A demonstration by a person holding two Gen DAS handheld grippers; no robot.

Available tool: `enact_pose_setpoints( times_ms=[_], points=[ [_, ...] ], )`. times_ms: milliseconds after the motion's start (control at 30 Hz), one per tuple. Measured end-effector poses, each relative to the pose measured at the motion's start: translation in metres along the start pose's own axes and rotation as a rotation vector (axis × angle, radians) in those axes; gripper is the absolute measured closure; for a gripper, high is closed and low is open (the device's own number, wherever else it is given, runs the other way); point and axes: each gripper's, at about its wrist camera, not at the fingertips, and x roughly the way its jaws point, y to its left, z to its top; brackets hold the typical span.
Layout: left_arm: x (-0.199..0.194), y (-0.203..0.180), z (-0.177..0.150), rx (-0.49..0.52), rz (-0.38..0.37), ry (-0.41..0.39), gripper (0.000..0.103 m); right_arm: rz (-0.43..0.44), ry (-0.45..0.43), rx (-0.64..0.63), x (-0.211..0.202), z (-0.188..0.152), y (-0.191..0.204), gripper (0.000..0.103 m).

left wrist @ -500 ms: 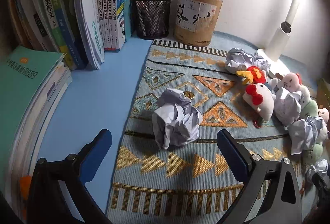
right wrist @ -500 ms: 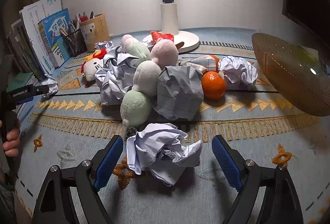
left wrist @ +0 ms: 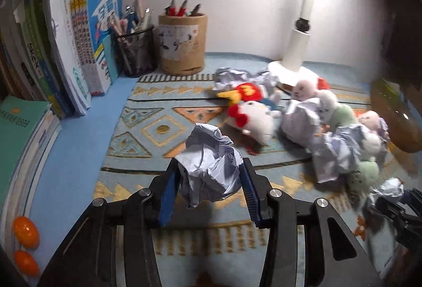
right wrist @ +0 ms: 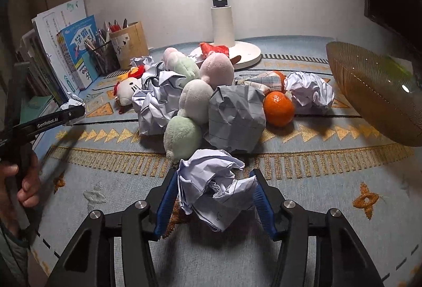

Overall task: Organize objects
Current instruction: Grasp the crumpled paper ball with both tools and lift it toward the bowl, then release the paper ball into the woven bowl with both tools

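The left gripper (left wrist: pixel 209 182) is clamped on a crumpled paper ball (left wrist: pixel 209 168), its blue pads pressed into both sides of the wad, which bulges up above the fingertips. The right gripper (right wrist: pixel 213 190) likewise squeezes a second crumpled paper ball (right wrist: pixel 211 189) between its blue pads, the paper spilling out above and below them. Both sets of jaws have just been closing, each with its paper wad between them. Under both grippers lies a patterned woven mat (right wrist: pixel 329 176) in pale blue with gold triangles. Just beyond the right gripper sits a heap of plush toys (right wrist: pixel 196 99) mixed with more crumpled paper (right wrist: pixel 236 119), and an orange (right wrist: pixel 278 108) touches the far right side of that heap. Further to the right stands a tilted amber bowl (right wrist: pixel 369 91), and straight ahead behind the heap rises a white lamp (right wrist: pixel 224 25). To the left of the right gripper, a person's hand (right wrist: pixel 23 181) grips the handle of the left tool. Ahead and left of the left gripper stand a mesh pen holder (left wrist: pixel 135 52), a tan pen cup (left wrist: pixel 182 45) and a row of upright books (left wrist: pixel 87 44).
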Motion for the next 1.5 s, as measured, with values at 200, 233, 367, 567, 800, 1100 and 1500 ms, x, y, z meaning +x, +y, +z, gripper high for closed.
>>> enact_pose_setpoints(
  times_ms=[200,233,367,567,800,1100,1500],
  points=[
    [-0.037,-0.080,-0.014,0.094,-0.165,-0.018,0.061,0.054,-0.009,0.103,-0.018,-0.012,-0.023,0.049],
    [-0.040,-0.094,-0.013,0.116,-0.188,-0.019,0.061,0.046,-0.003,0.119,-0.021,-0.014,-0.029,0.049],
    [-0.053,-0.156,-0.005,0.201,-0.285,-0.021,0.061,0.015,-0.024,0.206,-0.043,-0.018,-0.065,0.049],
    [-0.044,-0.248,0.035,0.271,-0.429,-0.023,0.061,-0.124,-0.172,0.352,-0.093,0.011,-0.142,0.049],
    [0.008,-0.320,0.082,0.222,-0.557,0.044,0.041,-0.234,-0.189,0.487,-0.093,0.055,-0.236,0.048],
    [-0.002,-0.288,0.073,0.157,-0.549,0.023,0.019,-0.264,-0.136,0.360,-0.080,0.062,-0.239,0.033],
    [-0.058,-0.091,0.001,-0.016,-0.169,-0.159,0.001,-0.010,-0.221,0.105,-0.053,0.041,-0.067,0.000]
  ],
)
